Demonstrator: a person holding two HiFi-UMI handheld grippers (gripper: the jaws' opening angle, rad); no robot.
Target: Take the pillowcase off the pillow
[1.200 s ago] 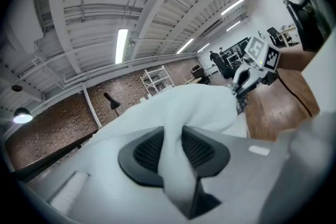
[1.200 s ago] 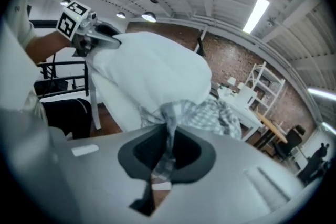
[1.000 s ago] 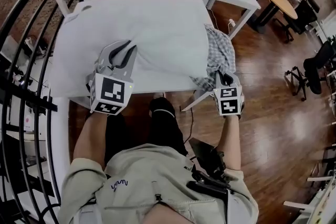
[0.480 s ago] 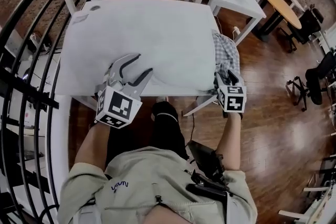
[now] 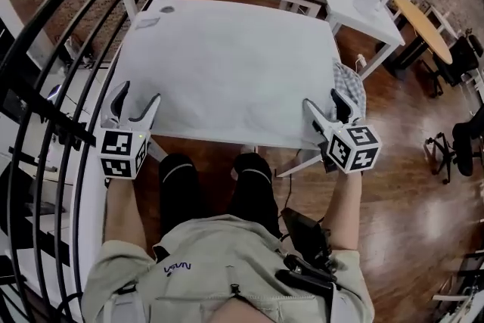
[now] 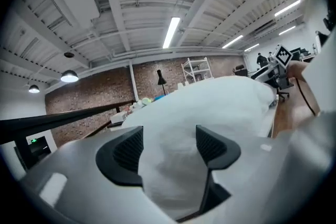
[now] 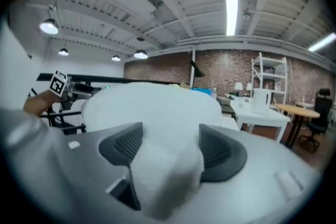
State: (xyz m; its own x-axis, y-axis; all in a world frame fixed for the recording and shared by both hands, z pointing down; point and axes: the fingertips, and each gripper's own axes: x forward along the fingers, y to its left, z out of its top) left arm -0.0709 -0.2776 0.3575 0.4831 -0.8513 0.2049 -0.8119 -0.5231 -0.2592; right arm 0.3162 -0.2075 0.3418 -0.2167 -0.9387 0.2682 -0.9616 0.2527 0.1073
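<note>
Both claws had just let go. A second before, the left gripper (image 5: 140, 94) sat near the middle of the frame pinching the white pillow (image 5: 227, 64), and the right gripper (image 5: 323, 100) was closed on the checked pillowcase (image 5: 350, 83) at the right edge. Since then each had been opening its jaws wide and had swung outward, the left to the lower left beside the pillow's near corner, the right to the lower right by the other near corner. In the left gripper view the jaws stood apart with nothing pinched, the pillow only in line beyond them. In the right gripper view a blurred white corner of the pillow lay between the spread jaws, not visibly squeezed. The pillow lay bare across the table (image 5: 145, 17), and the pillowcase hung bunched off the table's right side, just beside the right gripper. The case looked to be off and the task essentially done, though whether any cloth remained caught under the pillow's edge could not be seen.
</note>
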